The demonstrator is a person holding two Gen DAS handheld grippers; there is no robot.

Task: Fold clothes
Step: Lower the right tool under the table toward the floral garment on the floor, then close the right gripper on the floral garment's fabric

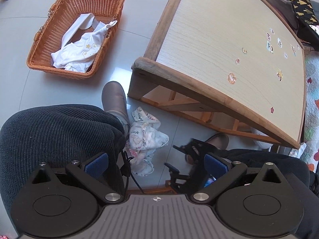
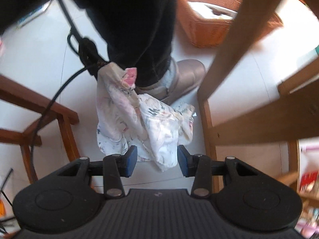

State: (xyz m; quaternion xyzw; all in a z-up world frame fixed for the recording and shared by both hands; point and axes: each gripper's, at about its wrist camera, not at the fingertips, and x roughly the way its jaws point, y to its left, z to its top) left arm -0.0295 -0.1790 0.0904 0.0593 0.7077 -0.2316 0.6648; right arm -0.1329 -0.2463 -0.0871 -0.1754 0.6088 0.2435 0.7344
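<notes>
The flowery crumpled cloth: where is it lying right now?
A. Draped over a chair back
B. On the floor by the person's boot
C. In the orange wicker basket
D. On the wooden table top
B. The flowery cloth lies bunched on the pale floor beside the grey boot; the wicker basket holds only a white garment.

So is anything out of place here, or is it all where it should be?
Yes: a floral garment lies crumpled on the floor by the person's boot, not in the wicker basket or on the table. The right gripper is open just above it.
</notes>
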